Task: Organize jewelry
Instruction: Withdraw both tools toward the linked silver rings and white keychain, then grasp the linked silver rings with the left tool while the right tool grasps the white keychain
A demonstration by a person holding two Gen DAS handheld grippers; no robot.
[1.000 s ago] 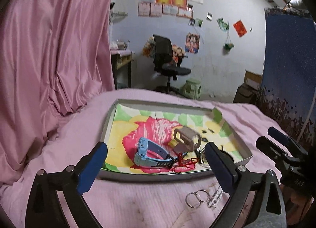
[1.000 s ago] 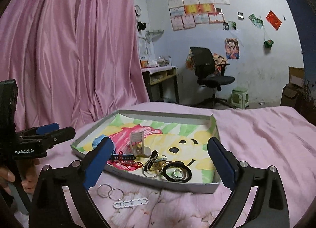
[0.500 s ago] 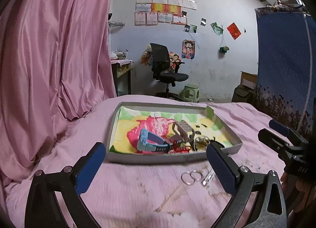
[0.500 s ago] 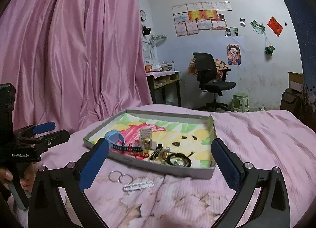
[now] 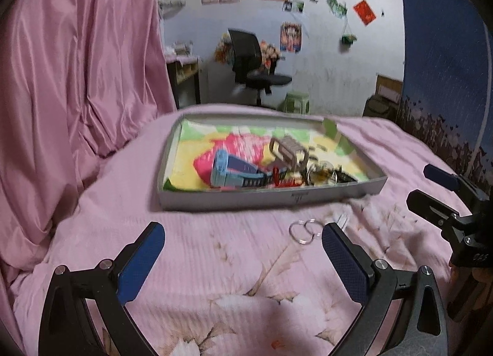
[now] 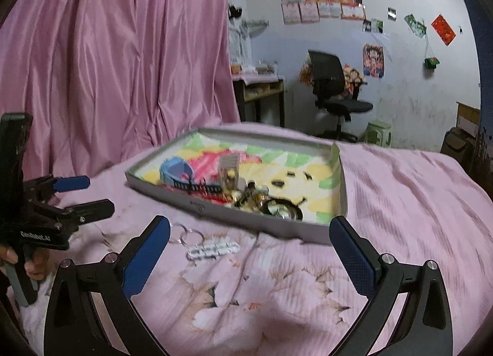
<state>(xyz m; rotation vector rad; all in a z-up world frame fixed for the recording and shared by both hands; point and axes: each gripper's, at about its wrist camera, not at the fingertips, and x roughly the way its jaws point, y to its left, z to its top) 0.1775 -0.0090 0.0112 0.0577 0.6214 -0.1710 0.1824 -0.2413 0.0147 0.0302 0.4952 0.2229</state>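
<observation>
A: What is left outside the tray (image 5: 336, 194)?

B: Two things on the pink bedspread (image 6: 400, 202), just in front of the tray's near wall: a pair of thin linked rings (image 5: 303, 231) and, just beside them, a flat white clip (image 6: 213, 249) with a row of holes. A blue watch (image 5: 234, 171), a beige strap and a tangle of dark and red pieces already lie in the tray.

A: How would the rings handle?

B: Probably very light, stiff and slippery, and lying flat on soft cloth. A gripper would likely have to press into the fabric and pinch across one wire edge, or they could skate away. The clip looks light and rigid; across its narrow width seems the best place to hold it.

A: And the grippers?

B: Both stand spread wide and hold nothing. In the left wrist view the left gripper (image 5: 243, 259) hovers above the bedspread, with the rings just ahead of its right fingertip, beside the gap rather than within it. In the right wrist view the right gripper (image 6: 249, 251) has the rings (image 6: 189, 235) just beyond its left fingertip, and the clip sits ahead, inside the span of the jaws towards the left.
</observation>
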